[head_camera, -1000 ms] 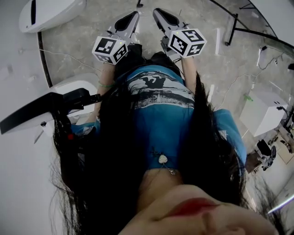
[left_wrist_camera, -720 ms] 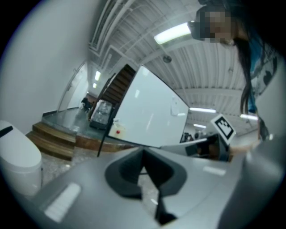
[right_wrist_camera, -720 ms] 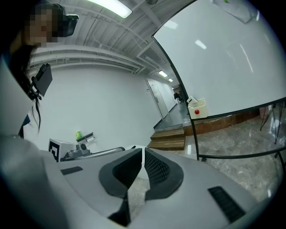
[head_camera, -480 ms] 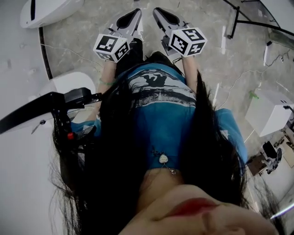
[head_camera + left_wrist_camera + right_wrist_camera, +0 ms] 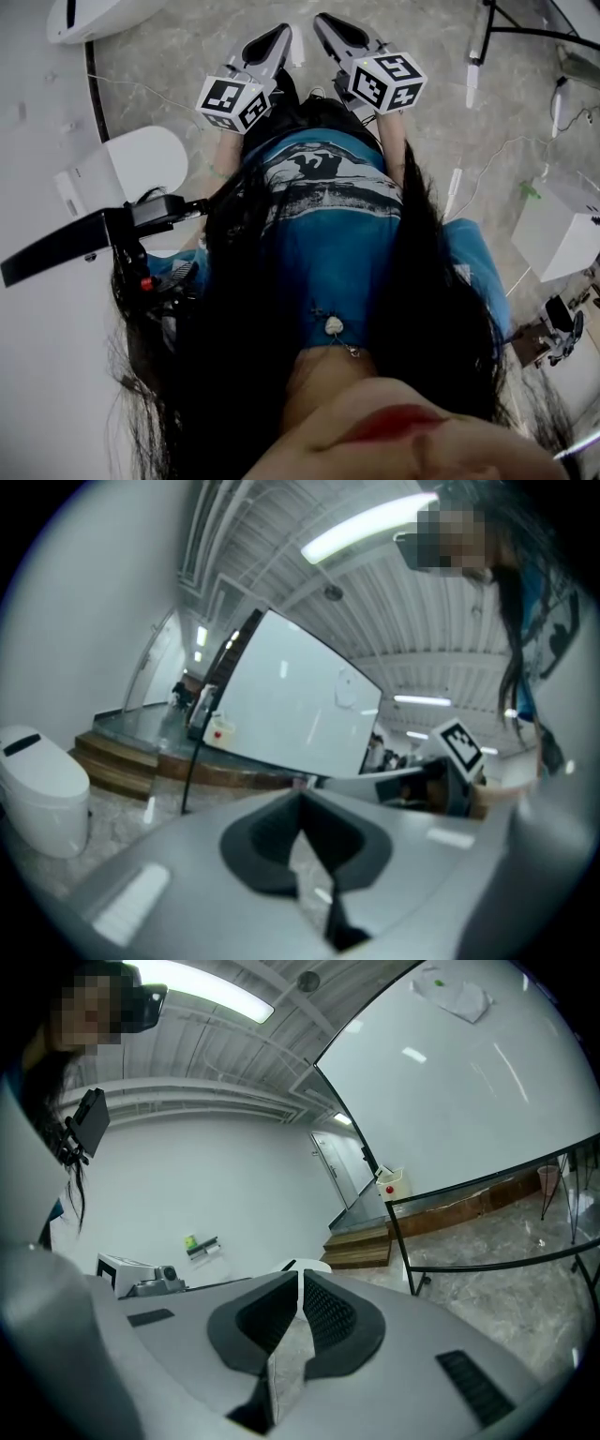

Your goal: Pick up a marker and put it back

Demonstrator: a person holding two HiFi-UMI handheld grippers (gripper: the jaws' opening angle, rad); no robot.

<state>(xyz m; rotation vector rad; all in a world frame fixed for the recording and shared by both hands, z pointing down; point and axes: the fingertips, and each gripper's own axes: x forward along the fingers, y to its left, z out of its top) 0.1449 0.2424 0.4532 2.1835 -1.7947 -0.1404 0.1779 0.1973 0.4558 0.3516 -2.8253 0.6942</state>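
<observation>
No marker shows in any view. In the head view my left gripper (image 5: 277, 37) and right gripper (image 5: 328, 23) are held side by side in front of the person's body, over the marble floor (image 5: 178, 56), each with its marker cube behind the jaws. Seen from its own camera, the left gripper (image 5: 300, 797) has its jaws together at the tips with nothing between them. The right gripper (image 5: 300, 1274) is also shut and empty. The right gripper's cube (image 5: 459, 744) appears at the right of the left gripper view.
A large whiteboard (image 5: 450, 1101) on a black frame (image 5: 487, 1265) stands ahead, with wooden steps (image 5: 361, 1246) behind it. White machine bases (image 5: 141, 164) and a white box (image 5: 558, 225) sit on the floor. A black arm (image 5: 94, 239) juts out at the person's left.
The floor and the things on it have slid past in the head view as the person moves. Both grippers keep their place before the body, jaws unchanged.
</observation>
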